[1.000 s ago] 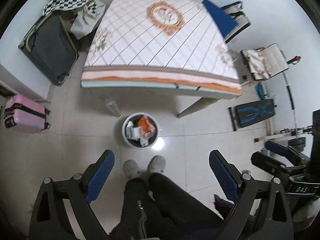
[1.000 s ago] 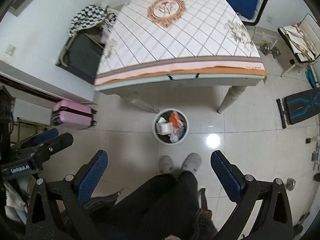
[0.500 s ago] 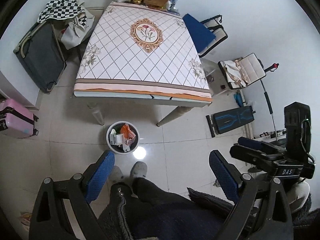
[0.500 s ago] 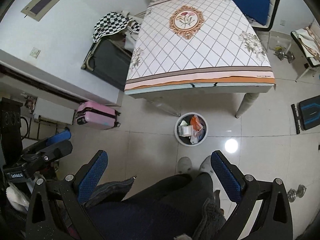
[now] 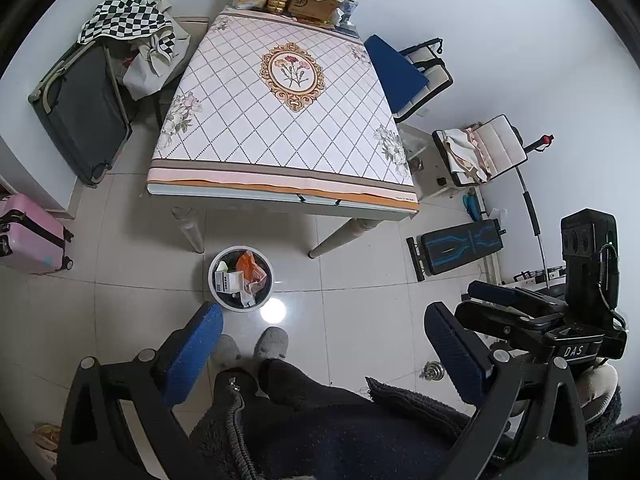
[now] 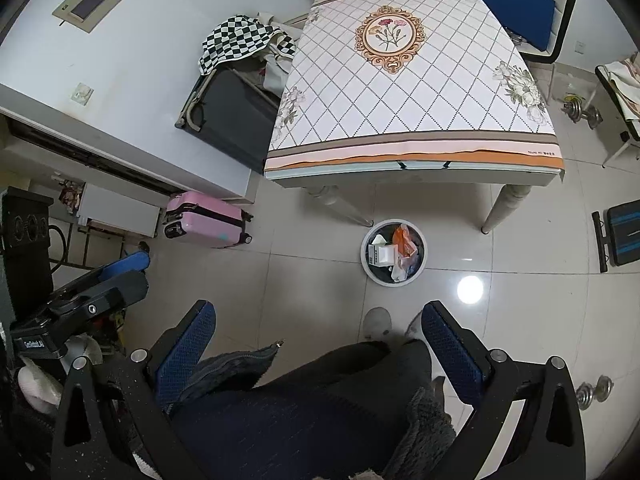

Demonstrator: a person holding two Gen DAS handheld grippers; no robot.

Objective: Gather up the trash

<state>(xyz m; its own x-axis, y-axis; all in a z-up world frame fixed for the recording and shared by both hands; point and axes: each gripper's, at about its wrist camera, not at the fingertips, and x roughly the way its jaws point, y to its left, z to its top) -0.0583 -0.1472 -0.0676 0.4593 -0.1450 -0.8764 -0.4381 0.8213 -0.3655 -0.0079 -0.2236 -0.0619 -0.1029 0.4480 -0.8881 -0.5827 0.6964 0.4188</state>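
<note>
A round white trash bin [image 5: 213,280] [image 6: 365,254] stands on the tiled floor in front of the table, holding a white carton [image 5: 226,280], an orange wrapper [image 5: 249,267] and other scraps. My left gripper [image 5: 323,314] hangs high above the floor and short of the bin; its jaws are opening, with nothing between them. My right gripper [image 6: 318,309] is level with it, open and empty. Each gripper shows in the other's view, the right one [image 5: 516,304] at the right and the left one [image 6: 120,276] at the left.
The table [image 5: 280,128] with a patterned cloth has bags and a box [image 5: 308,0] at its far end. Around it are a pink suitcase [image 5: 28,236], a dark suitcase [image 5: 80,112], a chair with a blue cushion [image 5: 396,68], a bench [image 5: 460,246] and dumbbells [image 6: 580,112]. A person's legs and slippers [image 5: 272,340] are below me.
Both views have risen and tipped up, mostly in the first half second. Bin and table look smaller and farther. The bags and box at the table's far end have come into view.
</note>
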